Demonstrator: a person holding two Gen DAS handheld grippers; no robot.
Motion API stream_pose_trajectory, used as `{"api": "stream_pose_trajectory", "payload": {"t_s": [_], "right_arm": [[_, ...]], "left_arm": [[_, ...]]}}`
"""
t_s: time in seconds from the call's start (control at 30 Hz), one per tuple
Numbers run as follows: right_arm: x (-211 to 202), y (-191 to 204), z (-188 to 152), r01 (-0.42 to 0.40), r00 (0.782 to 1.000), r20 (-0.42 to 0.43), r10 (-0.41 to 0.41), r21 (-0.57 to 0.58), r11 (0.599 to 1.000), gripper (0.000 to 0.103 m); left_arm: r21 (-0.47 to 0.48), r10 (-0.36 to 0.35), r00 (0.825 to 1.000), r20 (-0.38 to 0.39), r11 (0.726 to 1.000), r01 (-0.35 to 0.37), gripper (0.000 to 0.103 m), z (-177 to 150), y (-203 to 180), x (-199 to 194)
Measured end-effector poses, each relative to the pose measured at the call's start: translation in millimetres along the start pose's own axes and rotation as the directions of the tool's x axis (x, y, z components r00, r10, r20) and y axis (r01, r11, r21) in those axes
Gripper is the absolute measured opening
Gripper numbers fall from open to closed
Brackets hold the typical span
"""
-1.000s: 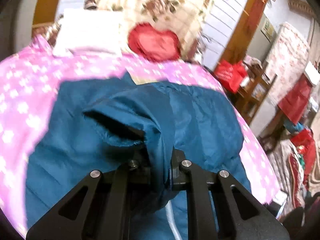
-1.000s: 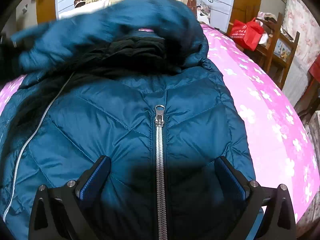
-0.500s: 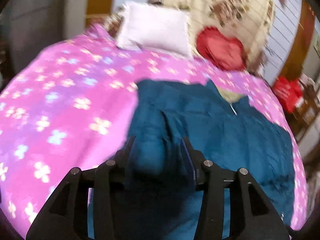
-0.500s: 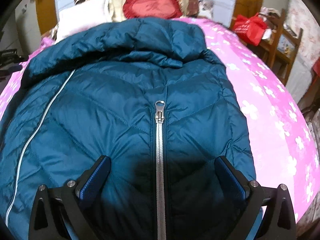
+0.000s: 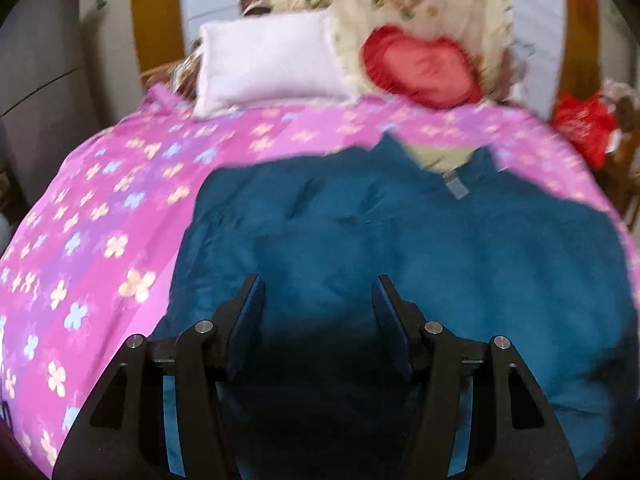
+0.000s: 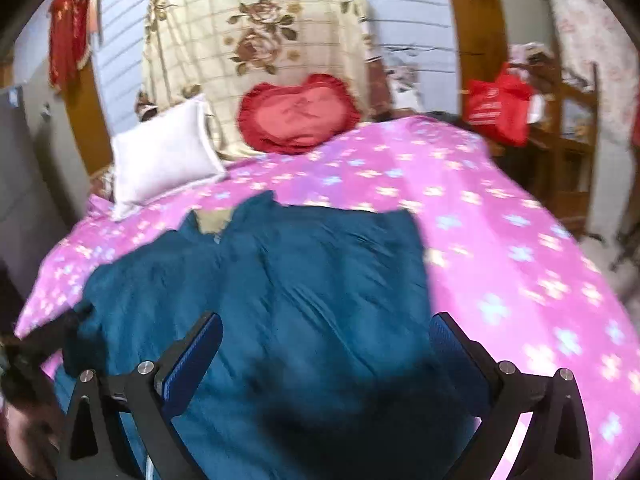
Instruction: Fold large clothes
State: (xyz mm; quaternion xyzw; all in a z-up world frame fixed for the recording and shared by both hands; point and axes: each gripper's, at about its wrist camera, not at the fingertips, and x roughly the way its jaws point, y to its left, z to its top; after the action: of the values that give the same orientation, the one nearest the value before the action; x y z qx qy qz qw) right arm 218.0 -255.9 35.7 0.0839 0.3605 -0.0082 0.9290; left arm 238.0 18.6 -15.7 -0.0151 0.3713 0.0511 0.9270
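jacket (image 5: 400, 240) under left gripper (image 5: 318, 300) (jaws opening)

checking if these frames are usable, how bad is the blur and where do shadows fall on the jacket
Left wrist view: motion blur smears the teal jacket, white pillow and red heart cushion; a dark shadow sits between the gripper fingers. Right wrist view: also blurred, softest on the pink bedspread, with a shadow on the jacket's near end; fisheye bends both.

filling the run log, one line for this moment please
teal puffer jacket flat on pink floral bedspread | left hand-held gripper opening, empty | right hand-held gripper open
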Motion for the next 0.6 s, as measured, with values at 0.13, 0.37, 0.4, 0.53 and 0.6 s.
{"api": "stream_pose_trajectory", "payload": {"t_s": [0.13, 0.37, 0.4, 0.53, 0.6], "right_arm": [[70.1, 0.2, -16.3, -0.006, 0.988, -0.157, -0.009, -0.093, 0.996, 0.103], [104.2, -18.1, -14.8, -0.02, 0.95, -0.311, 0.002, -0.055, 0.998, 0.103], [101.5, -16.8, -8.6, 0.001, 0.949, -0.314, -0.013, -0.038, 0.999, 0.103], [54.2, 7.2, 30.7, 0.033, 0.997, -0.063, -0.034, -0.021, 0.999, 0.103], [60.0, 13.9, 30.2, 0.015, 0.999, -0.036, -0.015, -0.011, 1.0, 0.103]], "left_arm": [[-0.037, -0.045, 0.999, -0.009, 0.998, 0.045, 0.064, -18.8, 12.9, 17.0], [-0.04, -0.044, 0.998, -0.042, 0.998, 0.043, 0.067, -17.3, 11.3, 20.7], [-0.036, -0.033, 0.999, -0.043, 0.999, 0.031, 0.067, -17.8, 10.0, 20.5], [-0.03, -0.02, 0.999, -0.045, 0.999, 0.019, 0.067, -18.0, 9.2, 20.9], [-0.03, -0.02, 0.999, -0.046, 0.999, 0.019, 0.067, -17.9, 10.1, 21.0]]}}
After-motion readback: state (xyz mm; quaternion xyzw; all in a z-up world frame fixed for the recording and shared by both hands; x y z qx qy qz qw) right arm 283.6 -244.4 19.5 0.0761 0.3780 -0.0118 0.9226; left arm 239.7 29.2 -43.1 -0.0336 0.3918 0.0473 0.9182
